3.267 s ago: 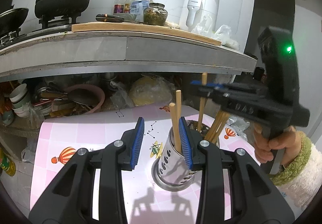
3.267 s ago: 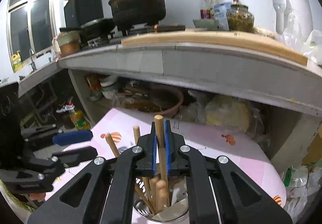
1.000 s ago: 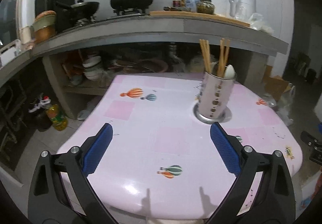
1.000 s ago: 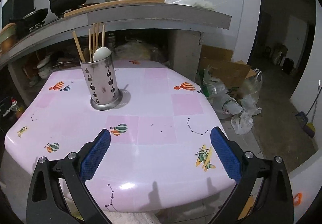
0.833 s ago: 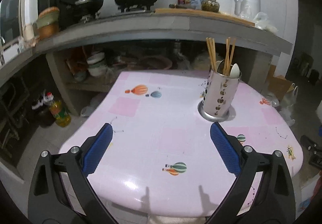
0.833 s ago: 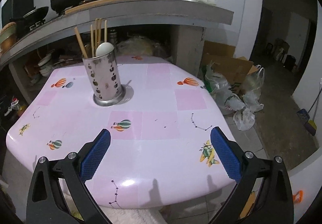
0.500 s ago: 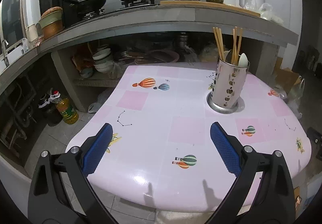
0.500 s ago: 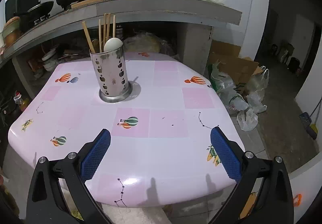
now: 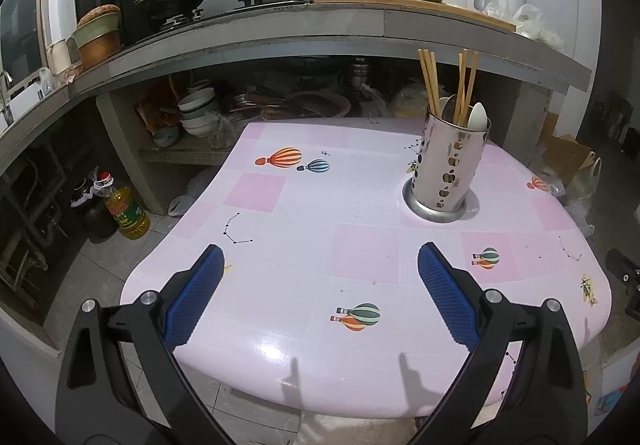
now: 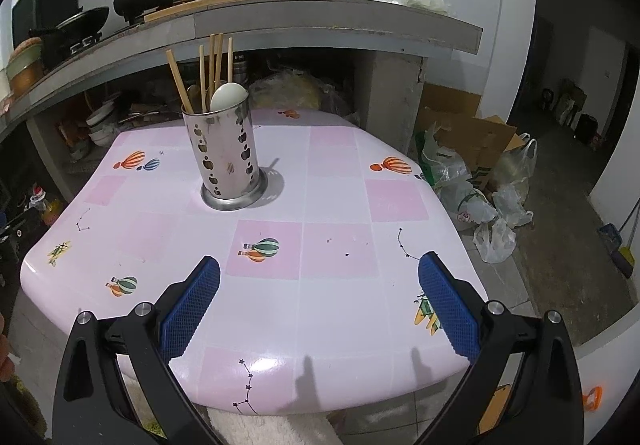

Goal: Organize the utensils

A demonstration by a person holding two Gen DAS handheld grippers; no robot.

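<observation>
A perforated steel utensil holder [image 9: 448,165] stands upright on the pink table [image 9: 304,269], at the far right in the left wrist view and left of centre in the right wrist view [image 10: 226,161]. It holds several wooden chopsticks [image 9: 430,81] and a white spoon [image 10: 228,95]. My left gripper [image 9: 320,293] is open and empty, above the table's near edge, well short of the holder. My right gripper [image 10: 320,293] is open and empty, also back at the near edge.
A concrete counter [image 9: 320,29] with pots, bottles and a white appliance overhangs the table's far side. Bowls and pans [image 9: 196,113] sit under it. An oil bottle [image 9: 126,211] stands on the floor left. Plastic bags and a cardboard box [image 10: 476,173] lie right.
Both grippers have let go of the chopsticks, opened wide and pulled back from the holder to the table's near edge. In the last second the views shifted slightly.
</observation>
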